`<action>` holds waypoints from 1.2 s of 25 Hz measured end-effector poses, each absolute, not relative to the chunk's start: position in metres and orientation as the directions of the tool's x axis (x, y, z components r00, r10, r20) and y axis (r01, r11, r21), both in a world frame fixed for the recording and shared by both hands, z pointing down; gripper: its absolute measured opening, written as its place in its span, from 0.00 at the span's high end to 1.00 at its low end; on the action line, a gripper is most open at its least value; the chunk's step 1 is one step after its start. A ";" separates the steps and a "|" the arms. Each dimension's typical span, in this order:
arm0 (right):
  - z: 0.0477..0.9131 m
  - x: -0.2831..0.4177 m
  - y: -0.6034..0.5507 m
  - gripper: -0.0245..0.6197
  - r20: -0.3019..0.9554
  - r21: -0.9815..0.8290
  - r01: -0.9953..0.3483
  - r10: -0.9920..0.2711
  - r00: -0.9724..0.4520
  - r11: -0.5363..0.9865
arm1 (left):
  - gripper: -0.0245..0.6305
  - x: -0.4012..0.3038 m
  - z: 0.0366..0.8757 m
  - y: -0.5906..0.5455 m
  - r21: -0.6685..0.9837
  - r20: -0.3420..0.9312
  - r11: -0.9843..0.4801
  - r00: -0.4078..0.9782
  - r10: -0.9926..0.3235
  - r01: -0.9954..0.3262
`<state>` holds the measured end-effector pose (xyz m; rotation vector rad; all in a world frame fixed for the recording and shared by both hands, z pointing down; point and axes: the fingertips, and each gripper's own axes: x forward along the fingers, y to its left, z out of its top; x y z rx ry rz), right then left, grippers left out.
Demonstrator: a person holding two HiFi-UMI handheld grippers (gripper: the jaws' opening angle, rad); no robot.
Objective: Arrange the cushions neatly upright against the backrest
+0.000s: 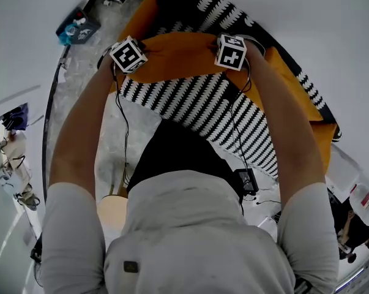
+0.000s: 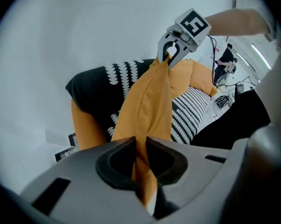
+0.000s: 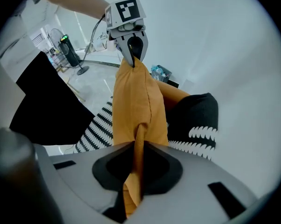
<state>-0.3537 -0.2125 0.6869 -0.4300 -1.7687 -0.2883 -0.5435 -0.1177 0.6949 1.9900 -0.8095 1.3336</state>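
Observation:
An orange cushion [image 1: 178, 57] hangs stretched between my two grippers above the sofa. My left gripper [image 1: 129, 54] is shut on one corner of it. In the left gripper view the orange cloth [image 2: 147, 106] runs from between my left gripper's pads [image 2: 141, 155] up to the right gripper [image 2: 169, 56]. My right gripper [image 1: 231, 51] is shut on the other corner. Its own view shows the cushion [image 3: 135, 106] pinched in the right gripper [image 3: 139, 155], with the left gripper [image 3: 133, 55] clamped at the far end. Behind it lies a black cushion with white marks [image 3: 196, 115].
The sofa has a black-and-white striped seat [image 1: 202, 106], a black patterned backrest [image 1: 216, 6] and orange sides [image 1: 319, 133]. Grey marble floor [image 1: 80, 78] lies to the left, with a dark box holding blue items [image 1: 77, 28]. Cables hang from both grippers. A device on a stand [image 3: 69, 52] is on the floor.

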 end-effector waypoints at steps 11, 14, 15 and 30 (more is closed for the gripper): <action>0.647 -0.284 -0.214 0.88 0.956 0.043 0.203 0.019 -0.293 0.978 | 0.88 -0.502 0.642 -0.173 -0.024 0.966 -0.768 0.184 -0.183 -0.640; 0.646 -0.276 -0.229 0.88 0.953 0.039 0.131 0.002 -0.304 0.991 | 0.88 -0.498 0.645 -0.203 -0.034 0.965 -0.795 0.186 -0.183 -0.605; 0.647 -0.275 -0.234 0.88 0.951 0.040 0.107 -0.005 -0.309 0.993 | 0.88 -0.498 0.647 -0.214 -0.038 0.966 -0.805 0.183 -0.181 -0.592; 0.669 -0.280 -0.281 0.89 0.955 0.008 -0.127 -0.045 -0.294 0.992 | 0.87 -0.495 0.686 -0.319 -0.031 0.973 -0.920 0.198 -0.117 -0.391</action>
